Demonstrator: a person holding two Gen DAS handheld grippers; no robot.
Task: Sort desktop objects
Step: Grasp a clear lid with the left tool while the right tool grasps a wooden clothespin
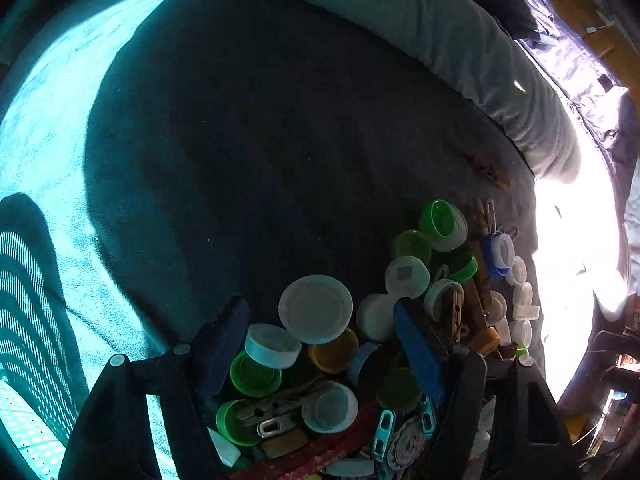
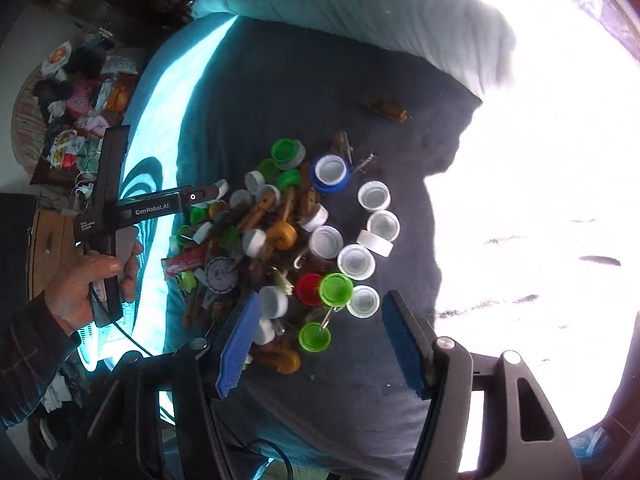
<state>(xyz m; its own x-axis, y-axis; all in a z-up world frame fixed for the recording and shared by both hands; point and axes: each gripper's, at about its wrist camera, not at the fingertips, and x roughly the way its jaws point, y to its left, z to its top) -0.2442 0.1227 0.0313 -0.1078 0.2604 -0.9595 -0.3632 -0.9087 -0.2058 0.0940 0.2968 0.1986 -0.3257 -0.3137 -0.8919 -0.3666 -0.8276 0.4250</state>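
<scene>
A pile of bottle caps [image 2: 280, 232] in white, green, orange, red and blue lies mixed with wooden clothespins [image 2: 288, 204] and a red wrapper [image 2: 184, 262] on a dark cloth [image 2: 300, 80]. My left gripper [image 1: 320, 344] hangs open over the pile's edge, above a big white cap [image 1: 316, 308], a smaller white cap [image 1: 272, 346] and a green cap [image 1: 256, 374]. It pinches nothing. In the right wrist view a hand [image 2: 88, 280] holds the left gripper [image 2: 216, 194]. My right gripper [image 2: 322, 344] is open above a green cap [image 2: 315, 336], its pads clear of it.
A lone wooden clothespin [image 2: 386, 110] lies apart behind the pile. A pale rolled blanket [image 2: 360, 8] borders the cloth at the back. Glaring sunlight [image 2: 540, 200] washes out the right side. Clutter [image 2: 80, 100] lies on the floor to the left. A white perforated basket [image 1: 28, 432] sits at lower left.
</scene>
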